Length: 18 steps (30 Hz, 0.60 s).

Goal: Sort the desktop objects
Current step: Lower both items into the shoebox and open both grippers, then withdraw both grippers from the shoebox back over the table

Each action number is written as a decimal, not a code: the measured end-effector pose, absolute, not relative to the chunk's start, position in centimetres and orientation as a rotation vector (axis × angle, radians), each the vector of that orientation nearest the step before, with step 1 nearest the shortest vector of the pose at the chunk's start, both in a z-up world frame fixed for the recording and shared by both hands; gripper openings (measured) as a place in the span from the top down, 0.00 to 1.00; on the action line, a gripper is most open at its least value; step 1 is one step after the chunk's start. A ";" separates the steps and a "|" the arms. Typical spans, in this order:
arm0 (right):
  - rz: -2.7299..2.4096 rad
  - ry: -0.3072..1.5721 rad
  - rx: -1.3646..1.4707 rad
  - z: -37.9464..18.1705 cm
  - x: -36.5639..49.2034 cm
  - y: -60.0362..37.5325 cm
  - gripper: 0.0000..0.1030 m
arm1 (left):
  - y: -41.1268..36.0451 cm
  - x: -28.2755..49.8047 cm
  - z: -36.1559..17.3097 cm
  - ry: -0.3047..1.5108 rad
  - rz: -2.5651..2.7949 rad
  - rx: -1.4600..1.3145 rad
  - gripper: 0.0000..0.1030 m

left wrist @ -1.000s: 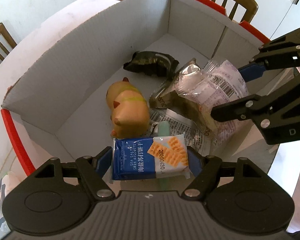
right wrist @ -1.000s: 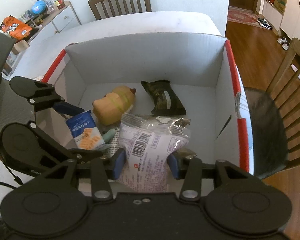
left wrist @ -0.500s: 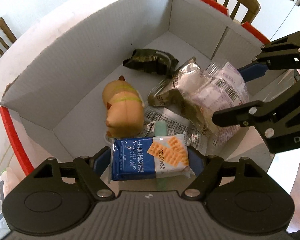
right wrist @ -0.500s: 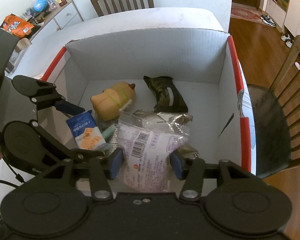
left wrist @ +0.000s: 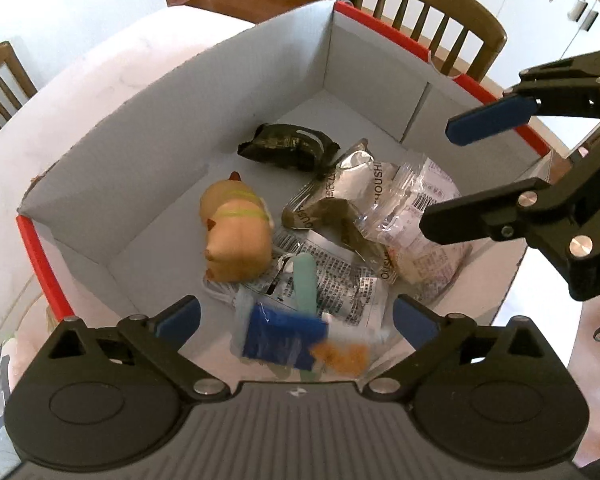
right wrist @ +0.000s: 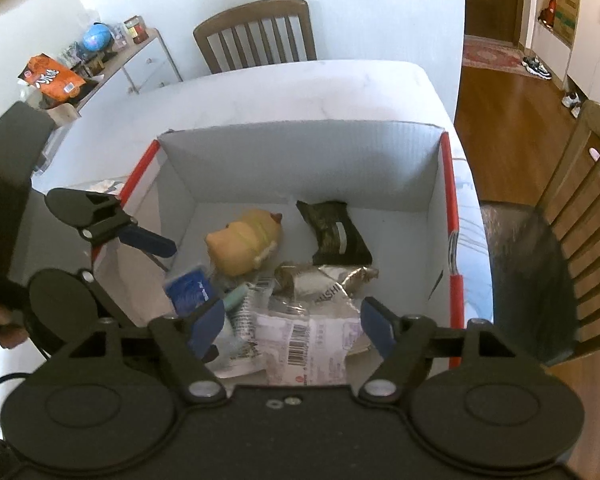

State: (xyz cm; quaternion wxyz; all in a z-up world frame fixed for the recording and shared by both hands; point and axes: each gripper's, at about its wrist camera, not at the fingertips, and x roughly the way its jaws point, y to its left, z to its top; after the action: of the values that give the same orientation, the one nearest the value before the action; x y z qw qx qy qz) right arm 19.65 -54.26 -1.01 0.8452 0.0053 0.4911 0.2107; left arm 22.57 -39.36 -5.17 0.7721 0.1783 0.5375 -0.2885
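Observation:
A white cardboard box [left wrist: 260, 64] with red rims [right wrist: 452, 216] holds the sorted items. My left gripper [left wrist: 296, 318] is open above the box's near edge; the blue cracker pack [left wrist: 288, 340] is blurred below it, free of the fingers. It also shows in the right wrist view [right wrist: 190, 290]. My right gripper [right wrist: 292, 326] is open above the clear pink-printed snack pack [right wrist: 304, 348], which lies in the box [left wrist: 424, 216]. My right gripper also shows in the left wrist view [left wrist: 460, 176].
In the box lie a tan plush animal [left wrist: 236, 228], a dark snack pack [left wrist: 288, 146], a silver foil pack [left wrist: 340, 196] and a mint green tube [left wrist: 304, 276]. Wooden chairs [right wrist: 256, 36] stand around the white table [right wrist: 300, 92]. A side cabinet [right wrist: 112, 64] carries clutter.
Both grippers opened and rose. The blue cracker pack dropped from my left gripper and the pink-printed snack pack dropped from my right gripper into the box.

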 end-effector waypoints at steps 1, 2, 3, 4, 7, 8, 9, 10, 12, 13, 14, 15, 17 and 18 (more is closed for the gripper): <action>0.447 1.035 0.012 -0.9 19.6 -54.2 0.27 | -39.2 22.5 -5.1 1.165 -0.625 0.374 0.00; 0.447 1.034 0.013 -0.9 19.5 -54.2 0.27 | -39.0 22.5 -4.9 1.161 -0.620 0.365 0.00; 0.449 1.031 0.015 -0.8 19.4 -54.2 0.27 | -38.8 22.5 -4.8 1.152 -0.615 0.356 0.00; 0.451 1.029 0.016 -0.7 19.2 -54.2 0.27 | -38.6 22.4 -4.4 1.142 -0.613 0.344 0.00; 0.453 1.020 0.020 -0.3 18.9 -54.1 0.27 | -37.8 21.9 -3.3 1.110 -0.612 0.304 0.00; 0.454 1.016 0.022 -0.2 18.8 -54.1 0.27 | -37.5 21.8 -3.0 1.102 -0.611 0.295 0.00; 0.456 1.013 0.024 -0.1 18.8 -54.1 0.27 | -37.2 21.6 -2.7 1.094 -0.608 0.286 0.00; 0.457 1.010 0.025 0.0 18.7 -54.1 0.27 | -37.0 21.4 -2.4 1.085 -0.604 0.276 0.00; 0.459 1.004 0.027 0.2 18.7 -54.0 0.27 | -36.5 21.0 -2.0 1.072 -0.600 0.262 0.00; 0.461 1.001 0.028 0.3 18.6 -53.9 0.27 | -36.3 20.7 -1.7 1.064 -0.598 0.258 0.00; 0.463 0.999 0.027 0.4 18.6 -53.8 0.27 | -36.1 20.3 -1.4 1.057 -0.595 0.258 0.00; 0.464 0.995 0.025 0.5 18.6 -53.6 0.27 | -36.0 20.0 -1.2 1.048 -0.591 0.258 0.00; 0.469 0.988 0.023 0.8 18.4 -53.4 0.27 | -35.7 19.4 -0.7 1.030 -0.582 0.258 0.00; 0.473 0.983 0.024 1.0 18.4 -53.2 0.27 | -35.5 19.1 -0.4 1.017 -0.581 0.256 0.00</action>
State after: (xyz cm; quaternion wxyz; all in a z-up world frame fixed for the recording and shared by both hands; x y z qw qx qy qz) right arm 18.35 -53.24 1.02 0.8549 0.0114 0.4674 0.2248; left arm 19.06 -35.48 -0.39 0.8257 0.1204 0.4787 -0.2732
